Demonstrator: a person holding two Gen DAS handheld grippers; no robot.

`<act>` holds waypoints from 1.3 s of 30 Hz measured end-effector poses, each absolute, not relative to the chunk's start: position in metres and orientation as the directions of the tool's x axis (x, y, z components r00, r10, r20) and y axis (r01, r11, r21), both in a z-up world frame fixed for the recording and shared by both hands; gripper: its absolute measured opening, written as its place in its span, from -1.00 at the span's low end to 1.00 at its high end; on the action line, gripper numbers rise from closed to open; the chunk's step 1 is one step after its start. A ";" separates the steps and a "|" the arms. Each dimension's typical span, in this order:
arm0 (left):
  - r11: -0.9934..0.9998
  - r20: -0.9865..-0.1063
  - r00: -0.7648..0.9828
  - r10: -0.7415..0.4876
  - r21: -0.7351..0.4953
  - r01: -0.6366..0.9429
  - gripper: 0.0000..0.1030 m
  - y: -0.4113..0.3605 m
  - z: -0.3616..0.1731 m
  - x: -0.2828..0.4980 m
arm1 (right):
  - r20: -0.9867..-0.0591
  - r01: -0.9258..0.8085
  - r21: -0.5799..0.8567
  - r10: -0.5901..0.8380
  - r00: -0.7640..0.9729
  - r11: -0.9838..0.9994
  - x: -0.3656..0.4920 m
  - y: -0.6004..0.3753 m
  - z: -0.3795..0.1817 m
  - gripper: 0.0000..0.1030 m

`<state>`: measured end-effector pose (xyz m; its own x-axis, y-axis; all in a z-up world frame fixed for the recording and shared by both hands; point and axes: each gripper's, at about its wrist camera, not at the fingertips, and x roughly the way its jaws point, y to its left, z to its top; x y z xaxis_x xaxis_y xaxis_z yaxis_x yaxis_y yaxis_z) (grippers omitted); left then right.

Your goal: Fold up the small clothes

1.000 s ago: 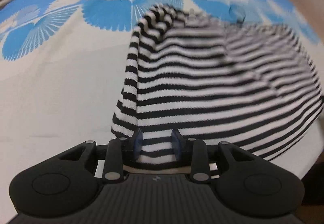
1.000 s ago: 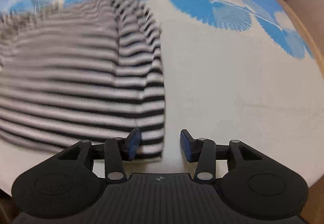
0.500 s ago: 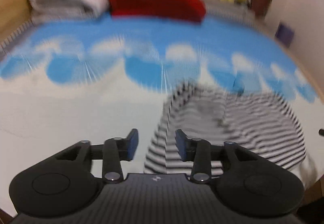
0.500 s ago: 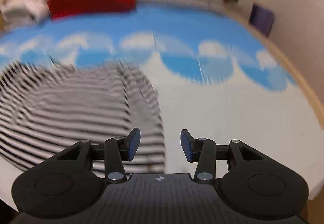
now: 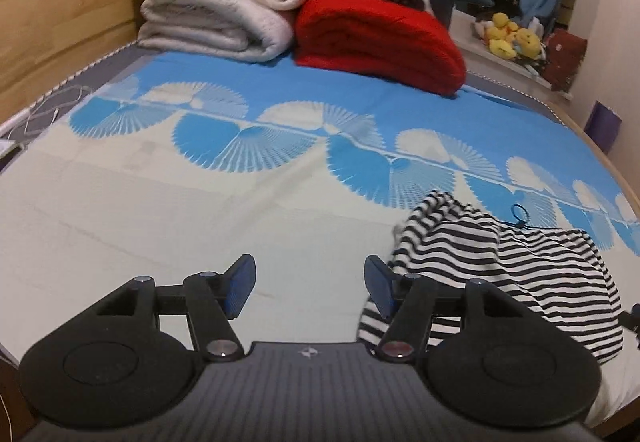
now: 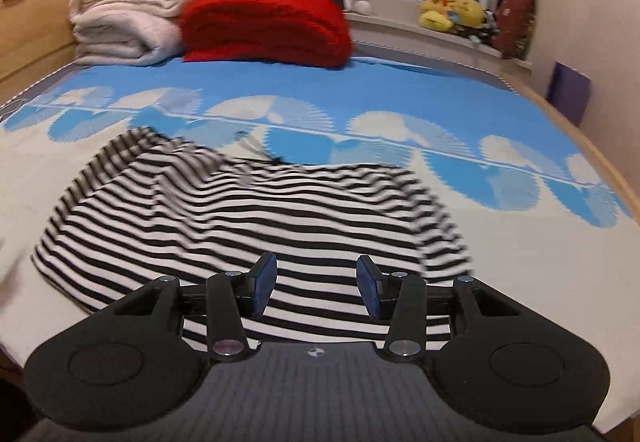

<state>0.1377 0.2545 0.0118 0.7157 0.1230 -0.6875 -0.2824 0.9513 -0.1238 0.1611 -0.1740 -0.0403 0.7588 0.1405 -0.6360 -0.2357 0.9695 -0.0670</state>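
A small black-and-white striped garment (image 6: 248, 214) lies folded and rumpled on the bed sheet, with a thin black tag loop (image 5: 519, 216) at its far edge. In the left wrist view the garment (image 5: 512, 274) lies to the right of my left gripper (image 5: 308, 288), which is open, empty and raised over bare sheet. My right gripper (image 6: 316, 288) is open and empty, hovering above the garment's near edge.
The bed (image 5: 160, 202) has a cream and blue fan-patterned sheet. Folded cream blankets (image 5: 216, 14) and a red blanket (image 5: 376, 38) are stacked at the far end. A wooden bed frame (image 5: 48, 14) stands on the left. Plush toys (image 6: 452, 12) sit on the windowsill.
My left gripper let go of the garment's near edge, opened wide, and pulled back and left. The right gripper stayed open, rose and shifted left over the garment.
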 end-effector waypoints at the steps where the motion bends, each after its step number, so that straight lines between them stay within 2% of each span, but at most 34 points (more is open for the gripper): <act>1: 0.949 -0.690 0.713 0.123 -0.128 -0.287 0.28 0.259 0.011 0.136 | -0.636 -0.243 -0.065 0.148 0.758 0.968 0.161 -0.164 -0.042 -0.20; 3: 0.949 -0.690 0.714 0.119 -0.133 -0.287 0.28 0.272 0.007 0.136 | -0.636 -0.258 -0.063 0.160 0.754 0.964 0.160 -0.148 -0.044 -0.48; 4: 0.949 -0.690 0.713 0.124 -0.126 -0.288 0.28 0.276 0.007 0.134 | -0.639 -0.268 -0.064 0.167 0.751 0.961 0.162 -0.139 -0.047 -0.49; 11: 0.947 -0.686 0.712 0.149 -0.108 -0.302 0.28 0.304 0.001 0.121 | -0.686 -0.325 -0.063 0.196 0.701 0.944 0.168 -0.074 -0.070 -0.49; 20: 0.922 -0.692 0.706 0.150 -0.160 -0.352 0.28 0.338 -0.001 0.110 | -0.690 -0.547 0.040 0.419 0.590 0.836 0.151 0.044 -0.088 -0.49; 23: 0.922 -0.690 0.708 0.151 -0.160 -0.353 0.28 0.342 0.000 0.108 | -0.692 -0.624 0.034 0.469 0.548 0.780 0.147 0.084 -0.095 -0.43; 26: 0.922 -0.689 0.708 0.158 -0.153 -0.355 0.28 0.347 0.000 0.105 | -0.727 -0.683 -0.002 0.468 0.502 0.730 0.145 0.114 -0.107 -0.15; 29: 0.920 -0.690 0.705 0.161 -0.153 -0.360 0.28 0.353 -0.001 0.102 | -0.786 -0.719 -0.083 0.398 0.473 0.690 0.147 0.137 -0.125 -0.14; 31: 0.916 -0.692 0.703 0.166 -0.155 -0.370 0.28 0.359 -0.002 0.099 | -0.782 -0.716 -0.132 0.372 0.501 0.686 0.149 0.140 -0.132 -0.14; 32: 0.913 -0.692 0.702 0.168 -0.160 -0.375 0.28 0.362 -0.003 0.097 | -0.780 -0.709 -0.126 0.372 0.503 0.694 0.153 0.140 -0.132 -0.18; 33: 0.911 -0.692 0.702 0.170 -0.162 -0.380 0.28 0.364 -0.003 0.096 | -0.781 -0.699 -0.115 0.371 0.503 0.706 0.156 0.138 -0.132 -0.41; 35: 0.906 -0.693 0.700 0.174 -0.167 -0.390 0.28 0.370 -0.004 0.092 | -0.781 -0.678 -0.129 0.347 0.519 0.723 0.161 0.137 -0.133 -0.69; 39: 0.898 -0.693 0.699 0.175 -0.180 -0.402 0.28 0.375 -0.004 0.089 | -0.774 -0.681 -0.125 0.359 0.522 0.722 0.160 0.137 -0.125 -0.87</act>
<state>0.0892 0.3751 -0.0038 0.6992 0.1747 -0.6932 -0.4025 0.8976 -0.1798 0.1602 0.1366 -0.1250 0.5223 0.3589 -0.7736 -0.6807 0.7219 -0.1247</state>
